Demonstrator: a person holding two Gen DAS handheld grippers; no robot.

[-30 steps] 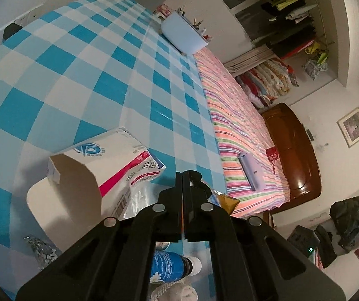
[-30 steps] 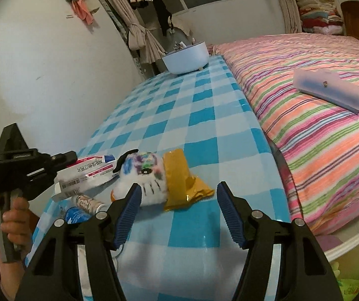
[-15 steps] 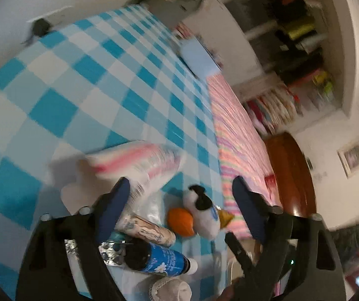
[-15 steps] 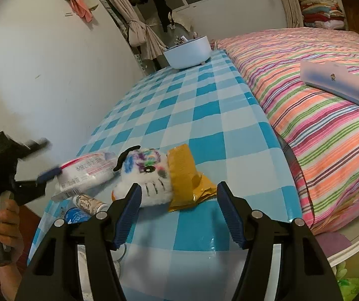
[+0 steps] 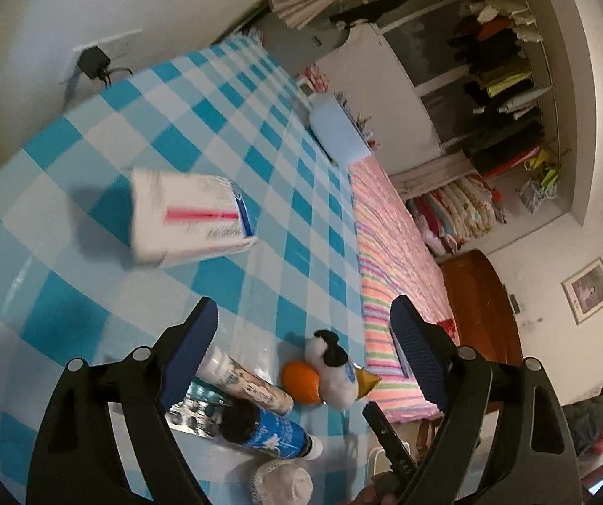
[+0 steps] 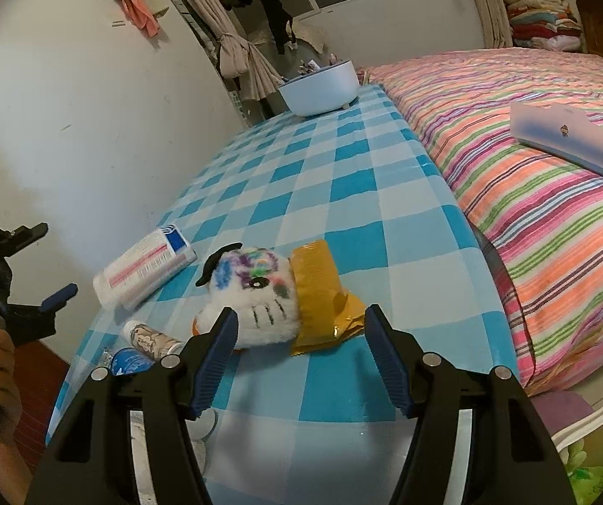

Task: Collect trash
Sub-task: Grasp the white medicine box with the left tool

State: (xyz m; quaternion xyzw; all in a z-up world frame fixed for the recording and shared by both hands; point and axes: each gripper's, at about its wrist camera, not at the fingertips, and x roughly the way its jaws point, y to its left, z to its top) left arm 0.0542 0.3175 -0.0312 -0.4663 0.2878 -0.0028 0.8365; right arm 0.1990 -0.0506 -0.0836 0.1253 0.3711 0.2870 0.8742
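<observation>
In the left wrist view, the left gripper (image 5: 301, 353) is seen spread wide and empty; the white carton (image 5: 187, 221) lies apart on the checked table (image 5: 70, 160), beyond the left finger.

In the right wrist view, the right gripper (image 6: 301, 353) is held half spread with nothing pinched, the yellow wrapper (image 6: 322, 294) lying just ahead between its 2 fingers, long axis running away; this hand is judged nearer.

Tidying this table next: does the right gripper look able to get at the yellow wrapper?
Probably yes. The right gripper is open and empty, the yellow wrapper lies just ahead, top uncovered; only the plush toy touches its side.
</observation>
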